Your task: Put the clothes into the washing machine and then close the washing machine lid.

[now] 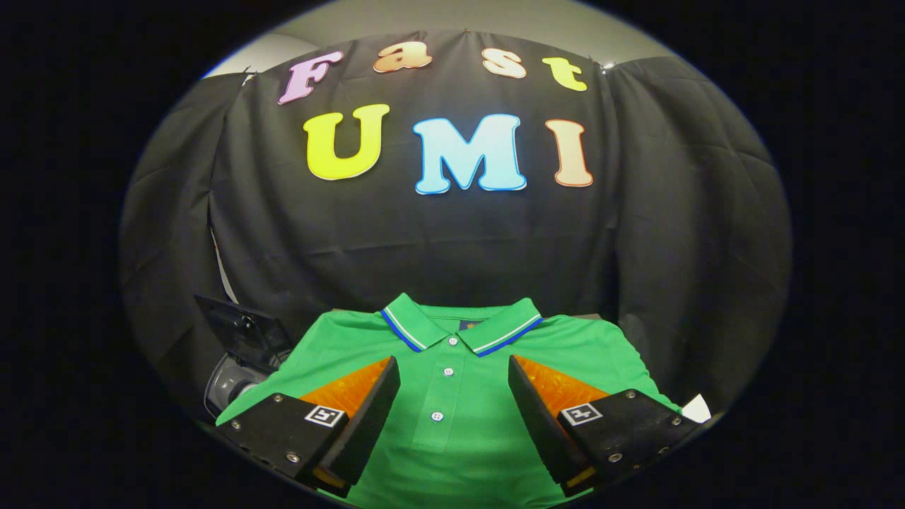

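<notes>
**A:** Going left to right: the washing machine sits off to the left with its lid up, and the green polo shirt lies flat dead ahead of you.

**B:** Yep. Your tool is spread wide, holding nothing, button placket running straight away between the fingers. Looks like you go down on the shirt first, then carry it left.
</notes>
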Motion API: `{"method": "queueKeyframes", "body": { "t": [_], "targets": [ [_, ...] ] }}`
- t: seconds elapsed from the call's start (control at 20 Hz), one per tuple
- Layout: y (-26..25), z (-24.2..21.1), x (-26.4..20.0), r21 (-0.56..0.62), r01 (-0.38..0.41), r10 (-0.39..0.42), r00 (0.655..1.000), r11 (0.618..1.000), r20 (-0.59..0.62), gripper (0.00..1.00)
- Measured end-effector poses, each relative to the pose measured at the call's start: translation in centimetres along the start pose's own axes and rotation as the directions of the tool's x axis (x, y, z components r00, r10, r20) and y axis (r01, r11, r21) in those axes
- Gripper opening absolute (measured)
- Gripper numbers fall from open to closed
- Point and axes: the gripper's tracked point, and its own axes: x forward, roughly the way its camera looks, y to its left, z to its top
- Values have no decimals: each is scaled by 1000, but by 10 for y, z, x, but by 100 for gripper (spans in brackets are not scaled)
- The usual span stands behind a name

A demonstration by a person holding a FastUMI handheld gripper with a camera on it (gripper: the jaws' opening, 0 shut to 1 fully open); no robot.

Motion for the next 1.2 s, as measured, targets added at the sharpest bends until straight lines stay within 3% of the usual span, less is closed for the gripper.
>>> {"method": "queueKeyframes", "body": {
  "t": [0.35, 0.65, 0.85, 1.0, 1.15, 1.2],
  "targets": [
    [6, -29, 26, 20, -27, 30, 989, 999, -145, 95],
    [8, -28, 28, 24, -11, 16, 980, 1000, -199, 95],
    [14, -28, 28, 22, -36, 40, 977, 999, -210, 83],
    [12, -27, 25, 42, -29, 38, 975, 999, -220, 57],
    [16, -29, 22, 25, -46, 51, 972, 999, -231, 54],
    [19, -28, 22, 24, -63, 67, 970, 998, -233, 46]
  ]
}}
